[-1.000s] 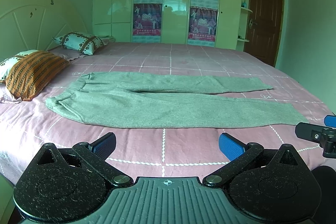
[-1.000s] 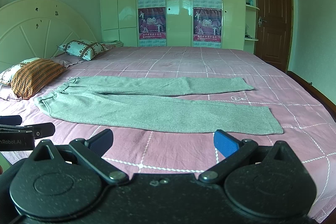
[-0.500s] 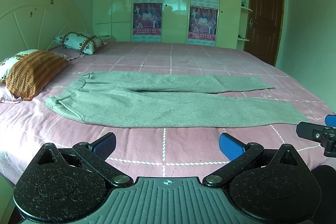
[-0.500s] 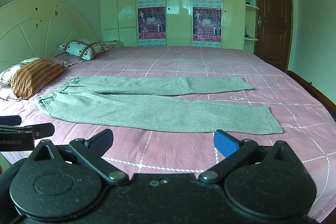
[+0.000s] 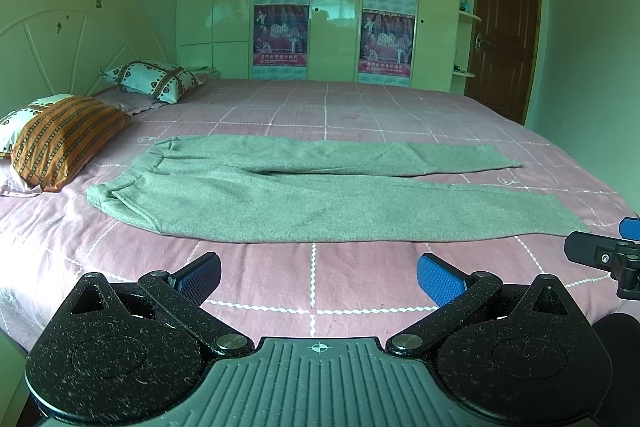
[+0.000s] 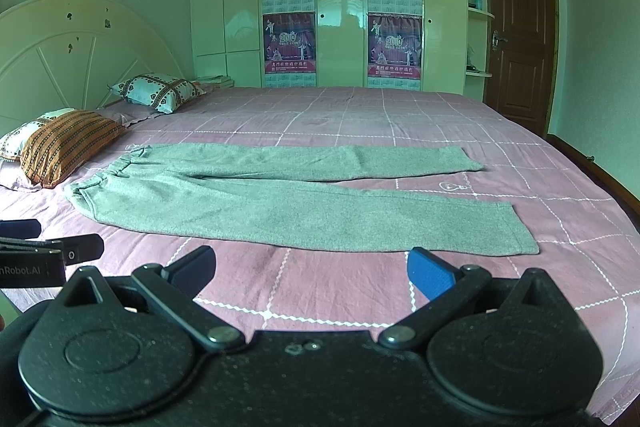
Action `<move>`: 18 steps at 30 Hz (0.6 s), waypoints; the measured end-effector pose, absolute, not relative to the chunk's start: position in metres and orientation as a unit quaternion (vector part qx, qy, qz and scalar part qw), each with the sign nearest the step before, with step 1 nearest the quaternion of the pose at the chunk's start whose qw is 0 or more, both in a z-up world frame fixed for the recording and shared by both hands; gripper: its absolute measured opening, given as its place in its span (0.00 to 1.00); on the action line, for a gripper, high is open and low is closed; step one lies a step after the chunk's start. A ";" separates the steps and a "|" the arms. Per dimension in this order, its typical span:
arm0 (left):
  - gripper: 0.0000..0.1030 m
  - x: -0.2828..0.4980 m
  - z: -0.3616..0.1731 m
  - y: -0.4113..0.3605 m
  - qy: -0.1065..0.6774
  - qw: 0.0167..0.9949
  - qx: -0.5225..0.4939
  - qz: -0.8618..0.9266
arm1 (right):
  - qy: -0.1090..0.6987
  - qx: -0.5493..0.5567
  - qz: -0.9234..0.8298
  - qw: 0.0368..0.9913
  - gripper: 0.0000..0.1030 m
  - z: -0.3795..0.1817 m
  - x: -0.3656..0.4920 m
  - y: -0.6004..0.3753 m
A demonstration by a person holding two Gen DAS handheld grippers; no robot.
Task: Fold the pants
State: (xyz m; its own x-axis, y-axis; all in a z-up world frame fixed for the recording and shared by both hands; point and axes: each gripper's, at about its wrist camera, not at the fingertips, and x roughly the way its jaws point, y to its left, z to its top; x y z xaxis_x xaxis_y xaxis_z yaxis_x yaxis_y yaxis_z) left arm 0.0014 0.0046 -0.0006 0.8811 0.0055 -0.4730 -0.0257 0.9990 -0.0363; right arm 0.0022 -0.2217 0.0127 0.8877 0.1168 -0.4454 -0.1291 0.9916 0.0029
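Grey pants point(image 5: 320, 195) point(image 6: 280, 199) lie flat on the pink checked bed, waistband to the left near the pillows, both legs stretched to the right and slightly apart. My left gripper point(image 5: 318, 275) hovers open over the near bed edge, short of the near leg, nothing between its blue pads. My right gripper point(image 6: 310, 273) is open too, a little short of the near leg's lower part. The right gripper's tip point(image 5: 600, 255) shows at the right edge of the left wrist view, and the left gripper's tip point(image 6: 48, 255) at the left edge of the right wrist view.
An orange striped pillow point(image 5: 64, 139) and a patterned pillow point(image 5: 152, 81) lie by the cream headboard point(image 5: 60, 35) on the left. A wardrobe with posters point(image 5: 336, 3) stands behind the bed. A brown door point(image 5: 504, 39) is at the back right.
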 end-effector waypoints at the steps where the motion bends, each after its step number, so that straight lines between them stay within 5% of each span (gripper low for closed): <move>1: 1.00 0.001 -0.001 0.005 0.244 0.970 -0.021 0.008 | 0.229 -0.013 0.063 0.971 0.94 0.013 0.002 -0.222; 18: 1.00 0.003 -0.002 0.006 0.247 0.969 -0.013 0.006 | 0.229 -0.014 0.063 0.971 0.94 0.012 0.002 -0.222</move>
